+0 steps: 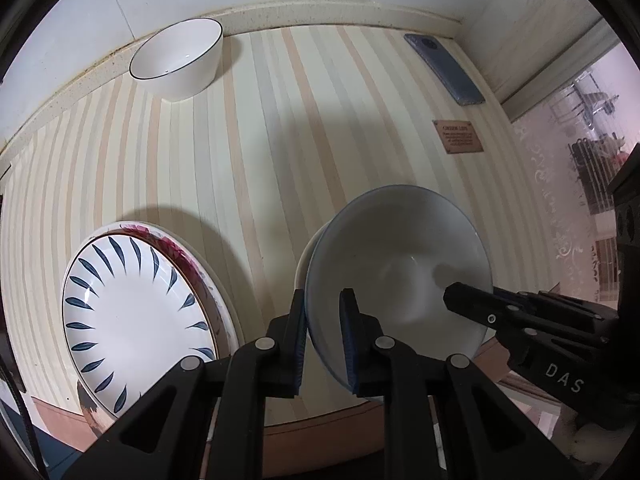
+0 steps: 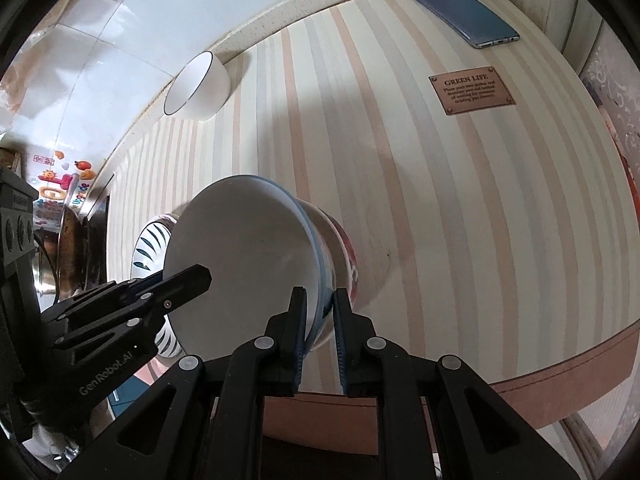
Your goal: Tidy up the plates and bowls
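A pale blue-rimmed bowl sits nested on another bowl, seen beneath it in the right wrist view. My left gripper is shut on the blue-rimmed bowl's left rim. My right gripper is shut on its right rim; its finger shows inside the bowl in the left wrist view. A leaf-patterned plate rests on a floral plate to the left. A white bowl with a dark rim stands at the back left.
A blue phone lies at the back right of the striped tablecloth, with a brown label near it. The table's front edge is close below the bowls. A wall runs behind.
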A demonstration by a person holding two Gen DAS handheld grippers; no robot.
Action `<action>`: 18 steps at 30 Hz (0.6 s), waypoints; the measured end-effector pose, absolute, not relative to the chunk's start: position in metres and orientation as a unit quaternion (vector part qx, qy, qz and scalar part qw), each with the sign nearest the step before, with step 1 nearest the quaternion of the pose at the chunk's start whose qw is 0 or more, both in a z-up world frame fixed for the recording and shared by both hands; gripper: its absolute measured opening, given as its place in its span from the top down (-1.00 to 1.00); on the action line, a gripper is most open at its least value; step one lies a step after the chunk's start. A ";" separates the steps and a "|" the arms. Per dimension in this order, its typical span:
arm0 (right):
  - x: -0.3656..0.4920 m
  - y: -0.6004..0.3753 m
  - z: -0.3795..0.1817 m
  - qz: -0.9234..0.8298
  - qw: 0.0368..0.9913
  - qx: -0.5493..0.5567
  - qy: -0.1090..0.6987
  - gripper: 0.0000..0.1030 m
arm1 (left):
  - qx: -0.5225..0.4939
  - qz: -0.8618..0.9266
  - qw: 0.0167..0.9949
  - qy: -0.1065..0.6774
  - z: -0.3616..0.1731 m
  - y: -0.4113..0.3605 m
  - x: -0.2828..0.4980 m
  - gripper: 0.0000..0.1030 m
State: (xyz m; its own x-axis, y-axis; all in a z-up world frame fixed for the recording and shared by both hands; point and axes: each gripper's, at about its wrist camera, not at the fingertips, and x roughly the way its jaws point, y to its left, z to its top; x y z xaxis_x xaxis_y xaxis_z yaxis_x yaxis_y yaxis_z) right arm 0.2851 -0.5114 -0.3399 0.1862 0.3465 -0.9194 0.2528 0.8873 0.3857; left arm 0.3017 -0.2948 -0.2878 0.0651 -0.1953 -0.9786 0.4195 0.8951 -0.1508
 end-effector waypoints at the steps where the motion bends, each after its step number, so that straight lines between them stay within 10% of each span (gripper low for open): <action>1: 0.286 -0.511 -0.340 0.032 0.733 0.235 0.637 0.71 | 0.087 -0.212 0.727 0.648 -0.289 -0.295 0.302 0.73; 18: 0.295 -0.516 -0.338 0.048 0.716 0.235 0.655 0.60 | 0.056 -0.207 0.714 0.666 -0.288 -0.283 0.307 0.73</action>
State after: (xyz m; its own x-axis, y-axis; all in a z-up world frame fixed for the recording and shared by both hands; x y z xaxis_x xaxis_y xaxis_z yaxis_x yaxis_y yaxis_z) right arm 0.2952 -0.5162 -0.3380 0.1364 0.3765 -0.9163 0.2397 0.8850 0.3992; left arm 0.3075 -0.2825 -0.2883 0.0261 -0.2210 -0.9749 0.3706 0.9079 -0.1959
